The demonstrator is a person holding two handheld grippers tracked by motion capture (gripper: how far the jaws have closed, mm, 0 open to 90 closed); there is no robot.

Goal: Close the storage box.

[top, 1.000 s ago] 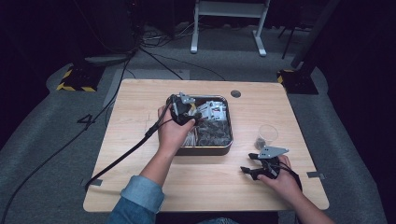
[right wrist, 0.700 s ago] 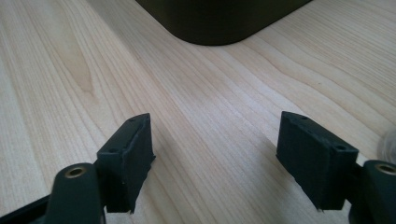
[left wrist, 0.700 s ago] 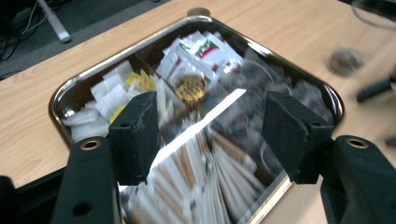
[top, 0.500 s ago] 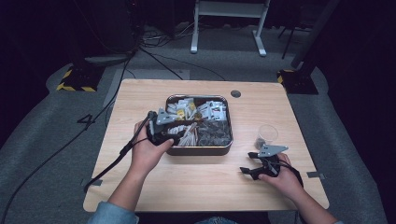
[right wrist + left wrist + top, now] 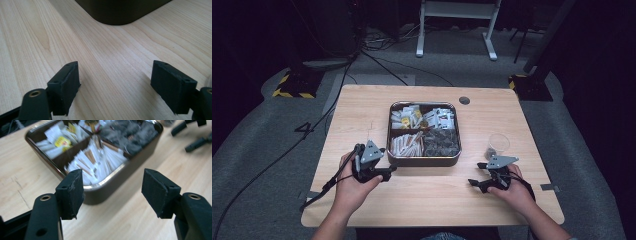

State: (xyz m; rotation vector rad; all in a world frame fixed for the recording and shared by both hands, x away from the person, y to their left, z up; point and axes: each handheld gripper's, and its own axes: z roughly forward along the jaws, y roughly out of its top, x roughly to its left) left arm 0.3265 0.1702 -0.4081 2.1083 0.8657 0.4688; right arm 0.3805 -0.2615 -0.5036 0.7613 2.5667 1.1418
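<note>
both hands are parked on the tabletop in the lower part of the high view, either side of the tin that sits mid-frame. the tin is a dark four-compartment tray: white packets with a bit of yellow in the upper-left section, more pale sachets upper right, long paper sticks lower left, dark wrapped bits lower right.

left gripper sits just off the tin's lower-left corner. in the left gripper view its jaws stand well apart, have just been opening, and there's nothing between them, only the tin's near wall and bare wood beyond.

right gripper rests in the lower right of the high view, jaws spread wide and empty too. its own view just has wood grain and the tin's dark corner at the top. a clear plastic cup stands just above it in the frame, with something dark in the bottom, too small to tell what.

my read: this is a between-picks pause, nothing in hand. the next move would probably be reaching into a compartment, which calls for coming in over the rim and pinching one item without dragging out its neighbours.
</note>
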